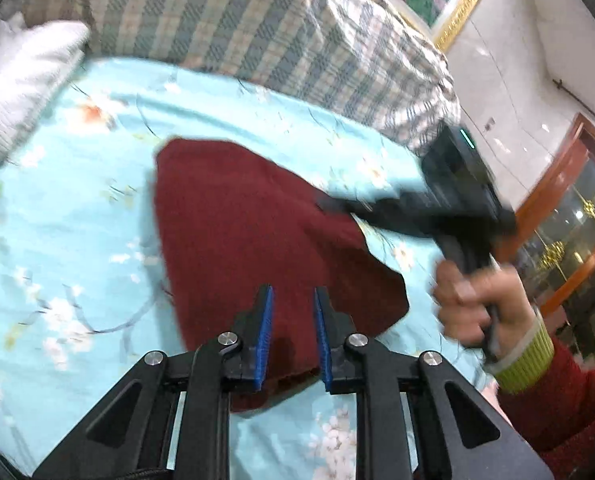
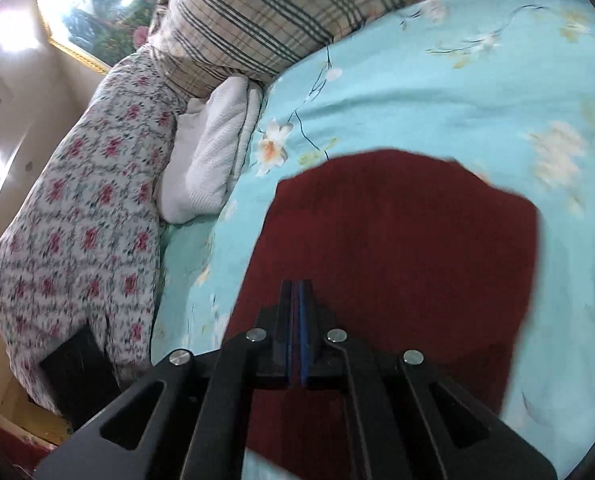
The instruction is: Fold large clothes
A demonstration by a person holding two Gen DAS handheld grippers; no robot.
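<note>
A dark red garment (image 1: 237, 220) lies spread on a light blue flowered bed sheet (image 1: 77, 240). In the left wrist view my left gripper (image 1: 293, 292) stands at its near edge. The blue pads (image 1: 266, 320) are a little apart, with a thick fold of red cloth filling the gap. Held by a person's hand (image 1: 469, 304), my right gripper (image 1: 323, 204) reaches in from the right and meets the garment's right edge. In the right wrist view the right gripper (image 2: 296, 284) is shut, a thin red strip shows between its pads, and the garment (image 2: 397, 240) spreads out beyond.
A plaid quilt (image 1: 237, 20) is piled at the far side of the bed. A white folded cloth (image 2: 209, 152) and a flowered quilt (image 2: 77, 220) lie along one side. A wooden glass cabinet (image 1: 569, 208) stands beyond the bed's right edge.
</note>
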